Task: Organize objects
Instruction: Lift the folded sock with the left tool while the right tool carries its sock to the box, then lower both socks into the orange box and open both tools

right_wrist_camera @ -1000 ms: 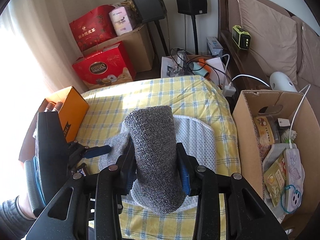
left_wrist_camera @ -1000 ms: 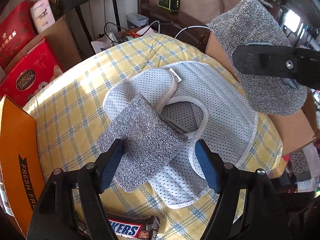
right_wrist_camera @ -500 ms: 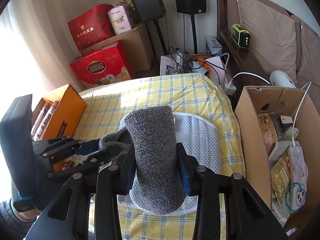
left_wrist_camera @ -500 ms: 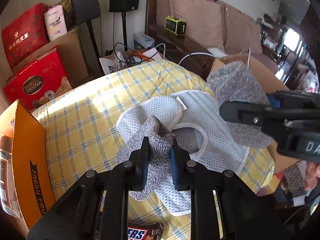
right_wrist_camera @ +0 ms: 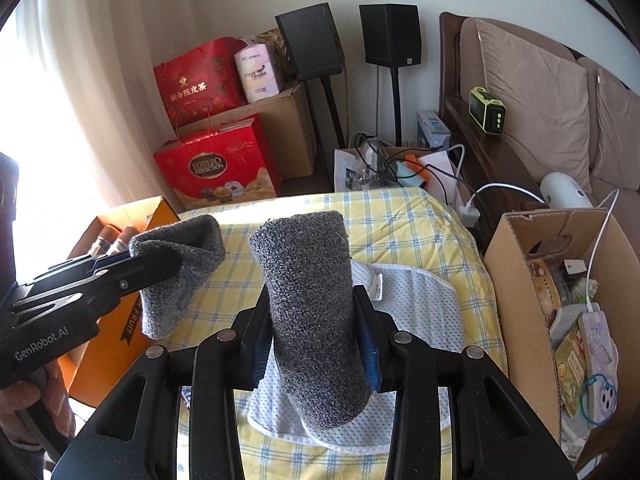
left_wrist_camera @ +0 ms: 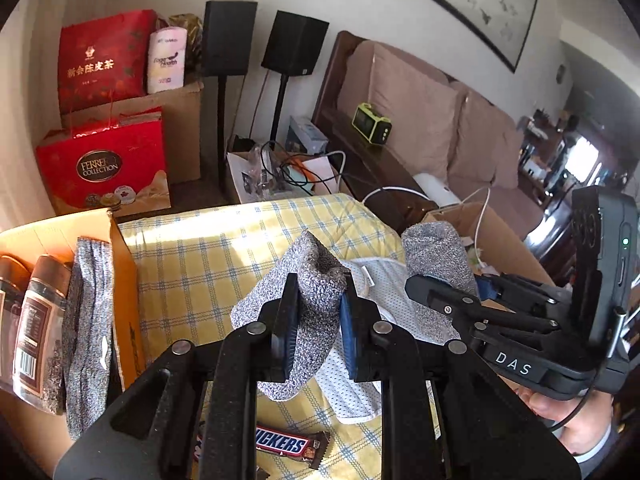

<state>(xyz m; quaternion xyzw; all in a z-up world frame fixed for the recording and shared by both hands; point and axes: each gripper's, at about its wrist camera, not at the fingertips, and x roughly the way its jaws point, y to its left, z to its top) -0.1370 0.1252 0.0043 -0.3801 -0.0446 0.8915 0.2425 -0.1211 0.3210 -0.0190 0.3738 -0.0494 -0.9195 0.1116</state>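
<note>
My left gripper (left_wrist_camera: 316, 320) is shut on a grey speckled sock (left_wrist_camera: 308, 280) and holds it above the yellow checked bed cover (left_wrist_camera: 200, 264). It also shows in the right wrist view (right_wrist_camera: 176, 256). My right gripper (right_wrist_camera: 316, 320) is shut on a second grey sock (right_wrist_camera: 312, 292), held upright above a white mesh cloth (right_wrist_camera: 416, 304). That sock shows in the left wrist view (left_wrist_camera: 436, 256), beside the first. Another grey sock (left_wrist_camera: 86, 320) hangs in the orange box (left_wrist_camera: 124, 288) at the left.
A Snickers bar (left_wrist_camera: 288, 446) lies on the cover near the front. Jars (left_wrist_camera: 32, 320) stand in the orange box. A brown cardboard box (right_wrist_camera: 520, 280) with assorted items stands right of the bed. Red gift bags (right_wrist_camera: 216, 168), speakers and a sofa stand behind.
My left gripper shut on the sock that lay on the mesh cloth and has lifted it off the bed. My right gripper kept its sock and stayed near.
</note>
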